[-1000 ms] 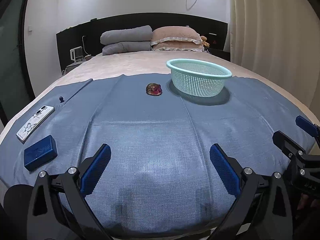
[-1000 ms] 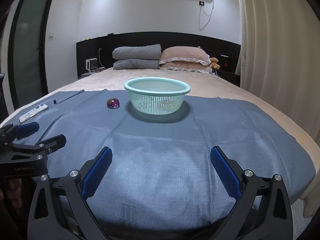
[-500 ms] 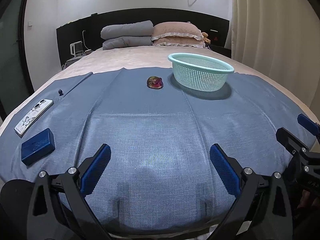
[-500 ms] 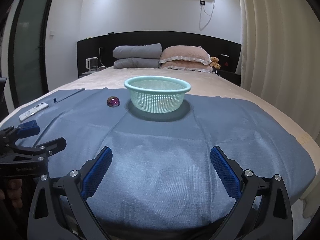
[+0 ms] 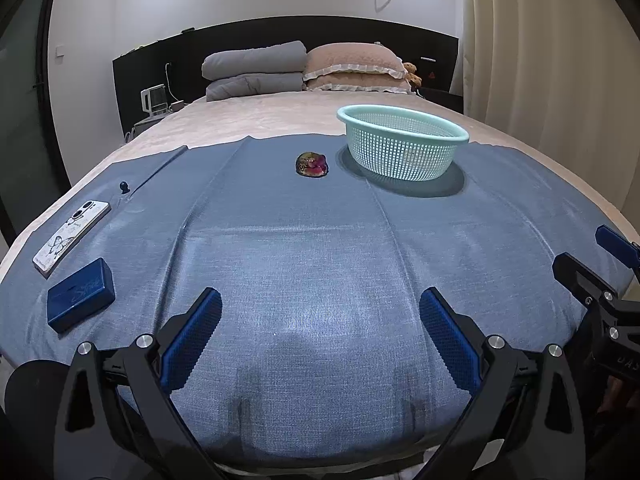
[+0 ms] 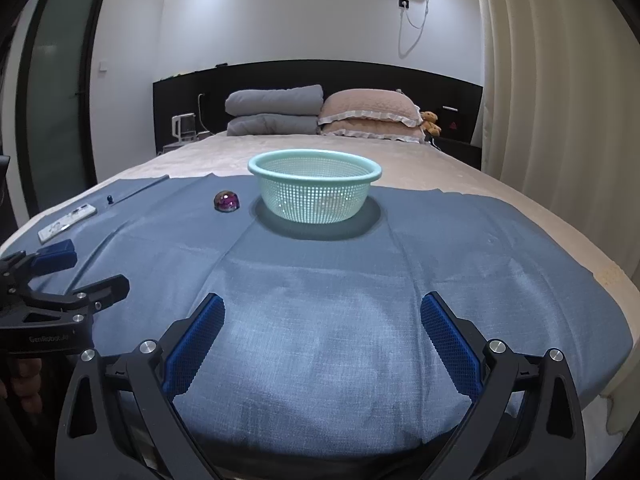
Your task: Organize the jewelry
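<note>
A blue woven cloth (image 5: 320, 248) is covering the bed, a mint perforated plastic basket (image 6: 314, 188) sitting far centre. Left gripper (image 5: 320, 336) and right gripper (image 6: 322, 334) are hovering wide, empty. The glossy purple domed trinket (image 6: 227, 201), lying just left of the basket, is probably hard, slippery; grip low across its sides.

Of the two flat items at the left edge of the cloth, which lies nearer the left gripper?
The dark blue box. The white phone lies just beyond it, farther up the cloth.
</note>
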Motion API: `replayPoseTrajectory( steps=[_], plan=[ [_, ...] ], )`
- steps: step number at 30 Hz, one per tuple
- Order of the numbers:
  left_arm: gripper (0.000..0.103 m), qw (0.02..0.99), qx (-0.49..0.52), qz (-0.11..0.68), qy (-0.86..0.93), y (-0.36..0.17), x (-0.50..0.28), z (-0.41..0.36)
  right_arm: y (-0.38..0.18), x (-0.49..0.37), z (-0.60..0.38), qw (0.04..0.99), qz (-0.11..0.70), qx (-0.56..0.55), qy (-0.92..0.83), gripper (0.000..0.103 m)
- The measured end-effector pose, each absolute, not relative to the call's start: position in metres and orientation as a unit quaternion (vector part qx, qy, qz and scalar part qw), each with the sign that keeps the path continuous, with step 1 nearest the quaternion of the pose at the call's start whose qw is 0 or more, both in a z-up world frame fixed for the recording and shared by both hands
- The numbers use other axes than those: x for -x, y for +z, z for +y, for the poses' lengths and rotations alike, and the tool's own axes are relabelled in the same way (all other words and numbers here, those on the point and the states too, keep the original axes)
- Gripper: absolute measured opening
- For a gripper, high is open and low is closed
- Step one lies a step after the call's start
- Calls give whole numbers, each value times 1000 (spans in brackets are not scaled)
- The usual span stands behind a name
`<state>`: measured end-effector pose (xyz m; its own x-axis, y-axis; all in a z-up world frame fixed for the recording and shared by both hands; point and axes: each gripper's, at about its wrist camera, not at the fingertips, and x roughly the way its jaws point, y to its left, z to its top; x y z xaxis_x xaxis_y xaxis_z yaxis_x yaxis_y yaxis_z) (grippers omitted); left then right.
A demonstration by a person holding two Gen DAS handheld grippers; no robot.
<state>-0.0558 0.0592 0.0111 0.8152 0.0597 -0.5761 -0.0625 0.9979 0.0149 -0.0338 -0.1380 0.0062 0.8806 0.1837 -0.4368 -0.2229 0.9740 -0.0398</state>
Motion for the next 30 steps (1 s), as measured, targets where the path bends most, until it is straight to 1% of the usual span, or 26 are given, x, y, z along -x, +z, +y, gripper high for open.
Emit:
replayPoseTrajectory(
  steps=[30],
  plan=[
    [97, 951, -8, 309, 22, 7, 57, 57, 4, 36, -138, 967, 225, 52, 109, 94]
  ],
)
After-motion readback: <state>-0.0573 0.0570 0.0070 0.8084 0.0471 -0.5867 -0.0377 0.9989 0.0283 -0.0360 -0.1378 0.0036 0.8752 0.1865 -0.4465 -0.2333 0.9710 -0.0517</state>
